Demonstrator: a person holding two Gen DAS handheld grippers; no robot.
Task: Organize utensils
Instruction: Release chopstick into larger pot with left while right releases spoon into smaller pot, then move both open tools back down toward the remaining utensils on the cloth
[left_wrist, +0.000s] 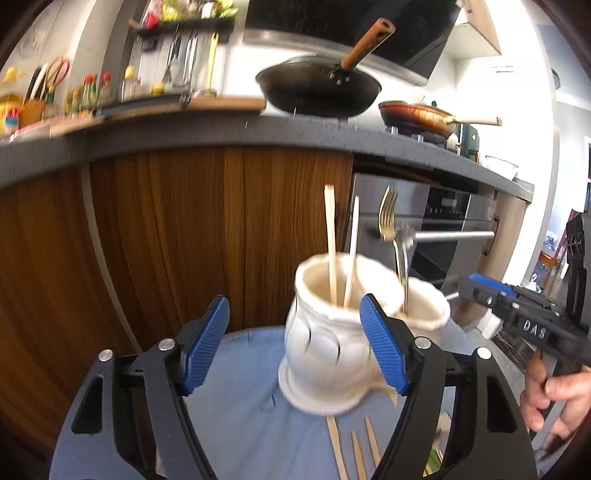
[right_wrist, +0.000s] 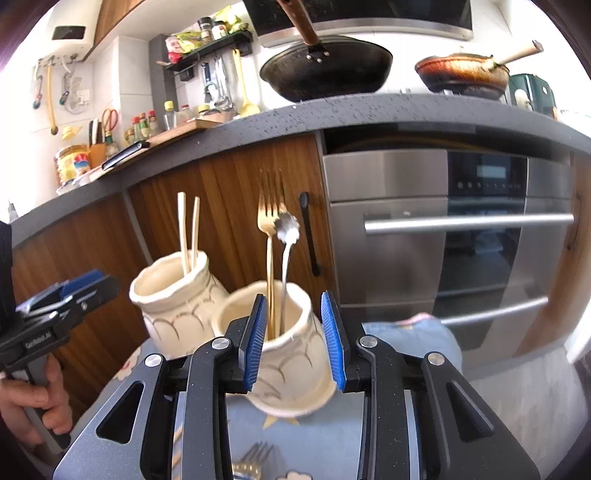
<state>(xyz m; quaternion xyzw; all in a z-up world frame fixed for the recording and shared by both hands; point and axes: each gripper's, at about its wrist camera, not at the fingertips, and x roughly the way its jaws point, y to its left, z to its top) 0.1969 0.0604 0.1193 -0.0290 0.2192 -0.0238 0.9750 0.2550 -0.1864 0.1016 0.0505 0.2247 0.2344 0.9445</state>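
Two cream ceramic jars stand side by side on a blue cloth (left_wrist: 240, 406). The near-left jar (left_wrist: 325, 339) (right_wrist: 173, 299) holds two wooden chopsticks (left_wrist: 332, 251) (right_wrist: 186, 236). The other jar (left_wrist: 424, 306) (right_wrist: 291, 365) holds a gold fork (left_wrist: 388, 214) (right_wrist: 269, 221) and a silver spoon (left_wrist: 404, 236) (right_wrist: 286, 225). My left gripper (left_wrist: 294, 301) (right_wrist: 85, 284) is open wide just short of the chopstick jar. My right gripper (right_wrist: 294, 297) (left_wrist: 476, 291) is partly open in front of the fork jar, its pads gripping nothing. Loose chopsticks (left_wrist: 354, 446) and forks (right_wrist: 255, 461) lie on the cloth below the grippers.
Straight ahead are wooden cabinet doors (left_wrist: 184, 240) and a steel oven (right_wrist: 443, 240) under a dark counter (right_wrist: 369, 110). A black wok (left_wrist: 317, 88) and a brown pan (right_wrist: 461, 72) sit on it. Hands (left_wrist: 550, 398) (right_wrist: 33, 398) hold the gripper handles.
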